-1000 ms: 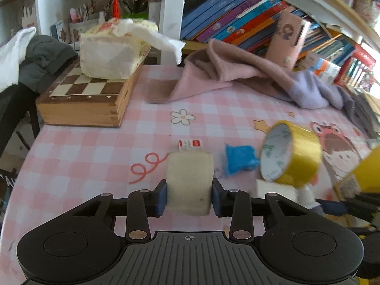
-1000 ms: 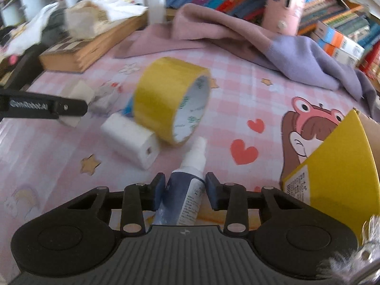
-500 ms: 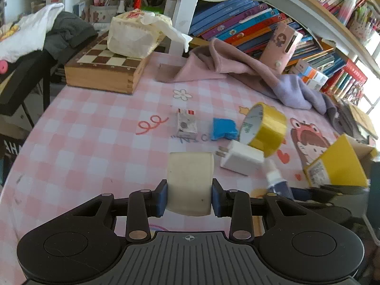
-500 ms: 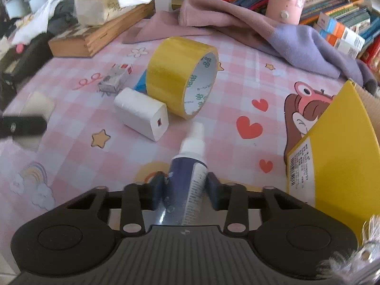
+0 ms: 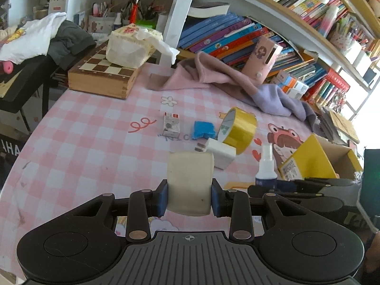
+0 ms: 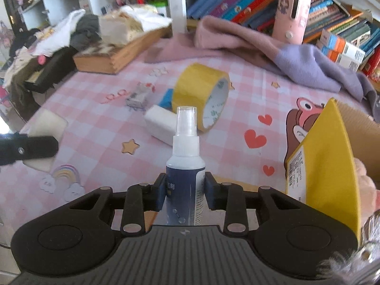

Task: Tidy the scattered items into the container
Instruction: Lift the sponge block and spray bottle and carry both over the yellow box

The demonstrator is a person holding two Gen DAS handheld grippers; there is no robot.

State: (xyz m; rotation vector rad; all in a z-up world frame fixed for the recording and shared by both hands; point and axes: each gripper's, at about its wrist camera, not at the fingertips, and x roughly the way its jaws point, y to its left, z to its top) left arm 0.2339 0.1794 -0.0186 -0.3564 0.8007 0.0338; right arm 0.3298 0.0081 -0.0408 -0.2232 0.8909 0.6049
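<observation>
Two grips hold above the desk [image 5: 78, 142]: the left tool [image 5: 189, 197] pinches a soft, light sponge block [image 5: 189, 180] broadside, the right tool [image 6: 185, 191] clamps a slick, rigid spray bottle [image 6: 185, 163] at mid-body, near the yellow box [image 6: 330, 166].

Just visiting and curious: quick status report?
Left hand-held gripper shut on sponge. Right hand-held gripper shut on spray bottle. Yellow box alongside, path open.

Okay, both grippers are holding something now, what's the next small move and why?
Probably carry the right gripper rightward over the yellow box and release the spray bottle there: it is clamped and lifted, and the open box sits just beside it.
</observation>
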